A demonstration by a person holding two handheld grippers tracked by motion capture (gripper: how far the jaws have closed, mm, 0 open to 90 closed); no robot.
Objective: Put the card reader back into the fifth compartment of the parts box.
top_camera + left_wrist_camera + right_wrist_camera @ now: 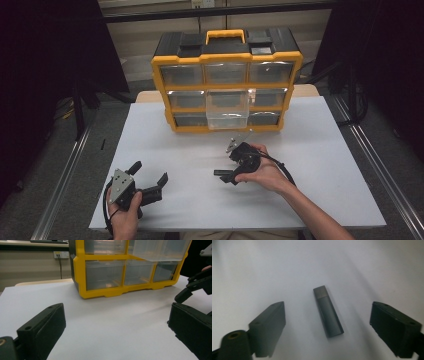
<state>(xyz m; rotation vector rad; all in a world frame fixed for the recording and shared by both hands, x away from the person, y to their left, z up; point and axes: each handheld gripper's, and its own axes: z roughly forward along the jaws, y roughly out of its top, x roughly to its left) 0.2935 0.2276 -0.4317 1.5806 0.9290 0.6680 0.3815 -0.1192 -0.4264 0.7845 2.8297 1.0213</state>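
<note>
A small dark stick with a grey cap end lies flat on the white table. My right gripper hovers over it, open, with the stick lying in the gap and clear of both pads. From above, the right gripper points down at the table in front of the organizer. A yellow and black drawer organizer stands at the back, and the clear middle drawer of its second row is pulled out. My left gripper rests at the near left, open and with nothing in it.
The organizer's yellow frame and pulled-out drawer rise ahead of the left gripper. The right gripper is at the right edge of that view. The white table top ends on metal floor rails either side.
</note>
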